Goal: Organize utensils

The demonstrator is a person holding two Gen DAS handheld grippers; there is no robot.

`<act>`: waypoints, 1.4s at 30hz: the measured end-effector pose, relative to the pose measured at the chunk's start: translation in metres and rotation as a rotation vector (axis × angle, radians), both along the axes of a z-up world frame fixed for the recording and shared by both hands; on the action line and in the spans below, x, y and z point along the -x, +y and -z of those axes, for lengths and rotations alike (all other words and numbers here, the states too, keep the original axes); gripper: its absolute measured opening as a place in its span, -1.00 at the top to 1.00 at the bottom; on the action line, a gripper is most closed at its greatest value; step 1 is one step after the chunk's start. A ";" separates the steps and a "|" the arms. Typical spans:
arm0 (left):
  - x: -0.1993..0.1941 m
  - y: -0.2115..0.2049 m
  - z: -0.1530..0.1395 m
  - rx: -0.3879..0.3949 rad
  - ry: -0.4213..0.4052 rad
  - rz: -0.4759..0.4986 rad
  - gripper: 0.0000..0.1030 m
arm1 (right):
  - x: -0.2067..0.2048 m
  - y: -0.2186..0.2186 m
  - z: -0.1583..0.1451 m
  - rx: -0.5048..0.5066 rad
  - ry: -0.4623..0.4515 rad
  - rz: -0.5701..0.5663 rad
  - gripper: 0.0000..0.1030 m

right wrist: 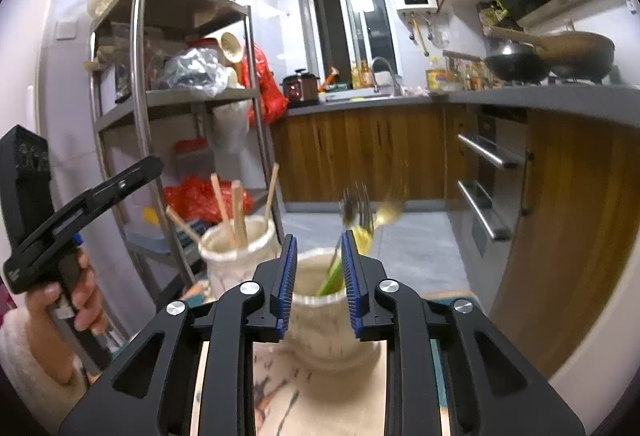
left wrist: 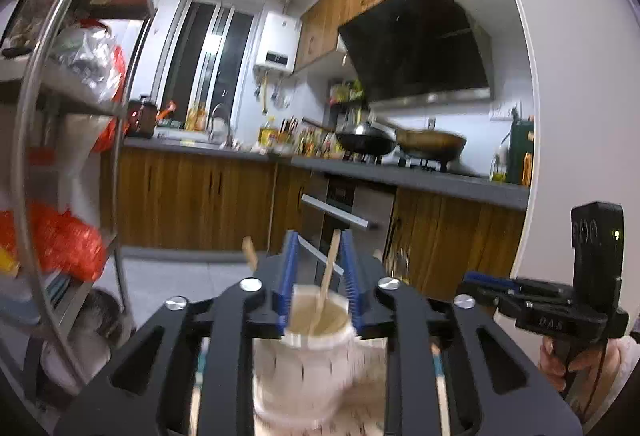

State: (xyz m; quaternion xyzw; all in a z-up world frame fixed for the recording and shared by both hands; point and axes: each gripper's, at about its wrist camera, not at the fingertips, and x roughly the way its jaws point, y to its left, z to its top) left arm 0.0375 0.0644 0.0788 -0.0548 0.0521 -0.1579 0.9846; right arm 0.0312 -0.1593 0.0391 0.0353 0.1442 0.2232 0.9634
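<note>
In the left wrist view my left gripper (left wrist: pixel 319 268) is open, its blue pads on either side of a white ceramic jar (left wrist: pixel 308 360) that holds wooden chopsticks (left wrist: pixel 329 272). In the right wrist view my right gripper (right wrist: pixel 319 272) is open in front of a second white jar (right wrist: pixel 324 324) holding a fork and spoons (right wrist: pixel 360 214) with green and yellow handles. The jar of chopsticks (right wrist: pixel 236 256) stands just left behind it. Each gripper also shows from the other's camera: the right gripper (left wrist: pixel 560 300) and the left gripper (right wrist: pixel 80 196), both hand-held.
A metal shelf rack (right wrist: pixel 168 96) full of bags and bowls stands at the left. A counter (right wrist: pixel 520 96) with woks, bottles and a sink runs along the back and right. The jars stand on a patterned cloth (right wrist: pixel 280 396).
</note>
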 end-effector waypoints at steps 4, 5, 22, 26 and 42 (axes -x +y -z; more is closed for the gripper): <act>0.022 -0.003 0.022 -0.030 0.054 -0.023 0.25 | 0.012 -0.004 0.017 0.006 0.018 0.022 0.20; 0.026 -0.004 0.027 -0.034 0.071 -0.031 0.24 | 0.014 -0.005 0.021 0.005 0.023 0.026 0.05; 0.032 -0.016 0.066 -0.133 0.105 -0.171 -0.80 | 0.023 0.002 0.042 0.089 -0.114 0.108 -0.87; 0.031 -0.022 0.069 -0.169 0.105 -0.182 -0.85 | 0.020 0.003 0.050 0.104 -0.113 0.109 -0.87; 0.025 -0.023 0.080 -0.176 0.136 -0.179 -0.89 | 0.018 0.006 0.063 0.124 -0.078 0.092 -0.89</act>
